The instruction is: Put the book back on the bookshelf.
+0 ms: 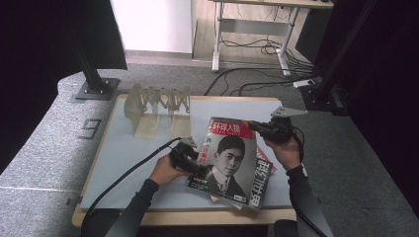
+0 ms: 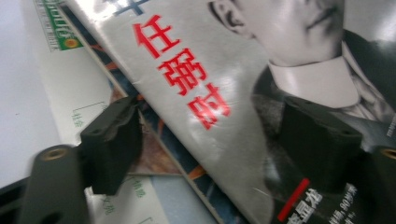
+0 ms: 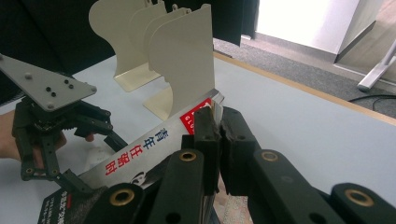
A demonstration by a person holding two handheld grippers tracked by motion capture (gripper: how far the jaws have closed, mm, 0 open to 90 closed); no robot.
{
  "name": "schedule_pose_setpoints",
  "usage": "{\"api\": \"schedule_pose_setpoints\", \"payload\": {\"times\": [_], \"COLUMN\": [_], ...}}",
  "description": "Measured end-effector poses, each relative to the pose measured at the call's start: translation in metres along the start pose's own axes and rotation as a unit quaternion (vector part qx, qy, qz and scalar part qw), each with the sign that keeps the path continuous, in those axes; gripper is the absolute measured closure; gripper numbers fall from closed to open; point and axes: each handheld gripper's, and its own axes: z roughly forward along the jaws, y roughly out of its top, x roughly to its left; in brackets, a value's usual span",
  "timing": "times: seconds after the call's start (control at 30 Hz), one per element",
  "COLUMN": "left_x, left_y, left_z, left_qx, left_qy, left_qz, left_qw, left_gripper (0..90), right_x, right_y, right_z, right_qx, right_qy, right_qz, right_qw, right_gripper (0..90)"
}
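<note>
The magazine (image 1: 227, 158) with a portrait cover and red characters is lifted at its top edge, tilted, above other magazines (image 1: 262, 180), near the cream file rack (image 1: 158, 106).

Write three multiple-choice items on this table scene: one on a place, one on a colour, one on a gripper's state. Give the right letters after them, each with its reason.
1. Where does the cream file rack stand?
A. At the table's far left part
B. On the magazine stack
C. On the floor

2. What colour are the large characters down the top magazine cover's left side?
A. Green
B. Red
C. Yellow

3. How does the right gripper stand?
A. Open above the rack
B. Shut on nothing
C. Shut on the top magazine's corner

Answers:
1 A: in the high view the rack stands on the table beyond the left gripper.
2 B: the left gripper view shows red characters.
3 C: the right gripper view shows the fingers pinching the magazine's corner.
</note>
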Motion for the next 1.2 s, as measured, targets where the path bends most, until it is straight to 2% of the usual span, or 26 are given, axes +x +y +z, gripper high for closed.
{"api": "schedule_pose_setpoints", "payload": {"times": [0.1,0.17,0.27,0.43,0.6,0.67,0.73,0.83,0.97,1.07,1.2], "left_x": [-0.002,-0.001,0.001,0.004,0.006,0.004,0.002,0.001,0.000,-0.002,-0.010], "left_y": [0.000,0.001,0.001,0.003,0.003,0.003,0.004,0.005,0.007,0.010,0.015], "left_z": [-0.002,-0.002,-0.003,-0.005,-0.004,-0.004,-0.005,-0.007,-0.013,-0.022,-0.033], "left_qx": [-0.002,-0.002,-0.003,-0.018,-0.029,-0.033,-0.031,-0.028,-0.037,-0.053,-0.064], "left_qy": [0.010,0.010,0.012,-0.005,-0.035,-0.042,-0.040,-0.040,-0.048,-0.056,-0.027], "left_qz": [0.010,0.006,-0.004,-0.016,-0.020,-0.014,-0.004,-0.004,-0.002,0.008,0.026], "left_qw": [0.9999,0.9999,0.9999,0.9997,0.9988,0.9985,0.9987,0.9988,0.9981,0.9970,0.9972], "left_gripper": [25.7,27.9,22.5,19.5,21.1,25.3,31.9,37.5,53.7,70.6,74.0], "right_x": [0.001,0.002,0.003,0.008,0.015,0.017,0.019,0.021,0.020,0.018,0.017], "right_y": [0.000,0.001,0.003,0.013,0.022,0.024,0.026,0.026,0.025,0.026,0.029], "right_z": [0.002,0.002,0.001,-0.005,-0.008,-0.008,-0.007,-0.006,-0.007,-0.008,-0.014], "right_qx": [0.002,0.000,-0.004,-0.016,-0.029,-0.031,-0.031,-0.031,-0.030,-0.032,-0.043], "right_qy": [0.002,0.003,0.005,0.013,0.025,0.028,0.029,0.030,0.029,0.025,0.017], "right_qz": [-0.002,-0.003,-0.004,-0.008,-0.015,-0.020,-0.024,-0.024,-0.022,-0.019,-0.018], "right_qw": [1.0000,1.0000,1.0000,0.9998,0.9991,0.9989,0.9988,0.9988,0.9989,0.9990,0.9988], "right_gripper": [84.8,84.8,84.8,84.8,84.8,84.9,84.8,84.8,84.8,84.8,84.7]}}
